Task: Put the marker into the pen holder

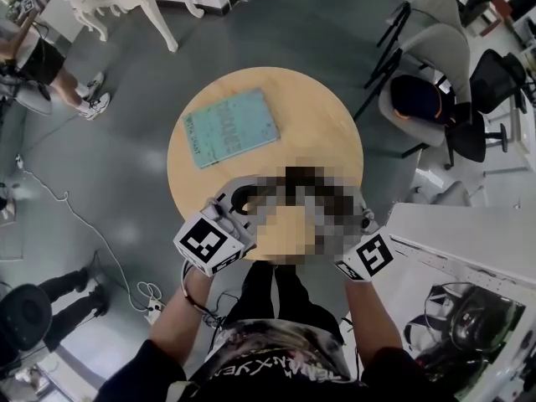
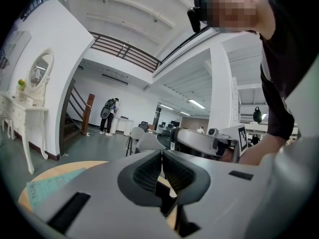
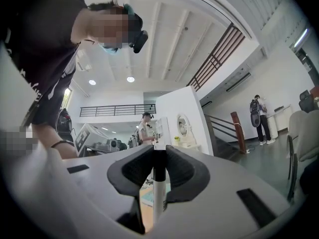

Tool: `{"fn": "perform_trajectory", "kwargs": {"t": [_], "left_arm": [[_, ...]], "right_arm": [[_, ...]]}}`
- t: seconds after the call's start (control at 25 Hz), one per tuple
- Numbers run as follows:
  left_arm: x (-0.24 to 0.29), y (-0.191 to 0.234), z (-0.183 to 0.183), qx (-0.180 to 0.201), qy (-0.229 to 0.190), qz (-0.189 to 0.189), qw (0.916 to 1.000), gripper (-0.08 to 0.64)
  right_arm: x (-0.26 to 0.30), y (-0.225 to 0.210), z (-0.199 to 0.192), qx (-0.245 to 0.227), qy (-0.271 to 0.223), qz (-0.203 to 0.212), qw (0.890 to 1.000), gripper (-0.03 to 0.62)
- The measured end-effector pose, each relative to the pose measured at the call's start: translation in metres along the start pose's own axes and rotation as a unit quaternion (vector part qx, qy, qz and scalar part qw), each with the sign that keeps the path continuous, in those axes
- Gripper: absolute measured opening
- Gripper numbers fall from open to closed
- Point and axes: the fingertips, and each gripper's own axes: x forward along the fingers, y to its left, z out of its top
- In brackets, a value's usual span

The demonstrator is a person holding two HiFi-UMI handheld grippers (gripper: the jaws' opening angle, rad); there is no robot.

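The right claw (image 3: 159,156) is clamped on a marker (image 3: 158,193), which stands upright between the ribbed dark pads, its black cap above them and its white barrel running down below. A dark mark on the barrel is too small to read. The left claw (image 2: 162,158) is pressed together with nothing between its pads. In the head view both claws are held over the near edge of the round wooden table (image 1: 318,115), facing each other, the left one at the table's near-left rim and the right one at its near-right rim. Their tips cannot be made out there. Each carries a cube with black-and-white square markers, the left cube (image 1: 205,243) and the right cube (image 1: 368,256) both just off the table's near edge. A teal book (image 1: 230,127) lies flat on the far-left part of the table, and its cover has pale lettering too faint to read. The person's black shirt (image 1: 276,363), below the table's near edge, bears white print seen upside down and not legible with certainty. Beyond the table's right side stand grey chairs (image 1: 435,65), and a white carton (image 1: 469,291) printed with a dark picture sits at its near right.
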Motion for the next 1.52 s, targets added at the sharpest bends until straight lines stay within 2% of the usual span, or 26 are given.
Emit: {"fn": "perform_trajectory", "kwargs": {"t": [0.24, 0.68, 1.52], "left_arm": [[0.007, -0.001, -0.012, 0.002, 0.007, 0.004, 1.0000, 0.025], [0.010, -0.013, -0.033, -0.006, 0.016, 0.007, 0.9998, 0.025], [0.011, -0.014, -0.039, -0.013, 0.023, 0.013, 0.9996, 0.025]], "right_arm": [[-0.001, -0.005, -0.017, 0.003, 0.004, 0.005, 1.000, 0.077], [-0.013, -0.011, -0.055, -0.011, 0.044, -0.002, 0.999, 0.077], [-0.019, -0.016, -0.100, -0.023, 0.114, -0.020, 0.993, 0.076]]}}
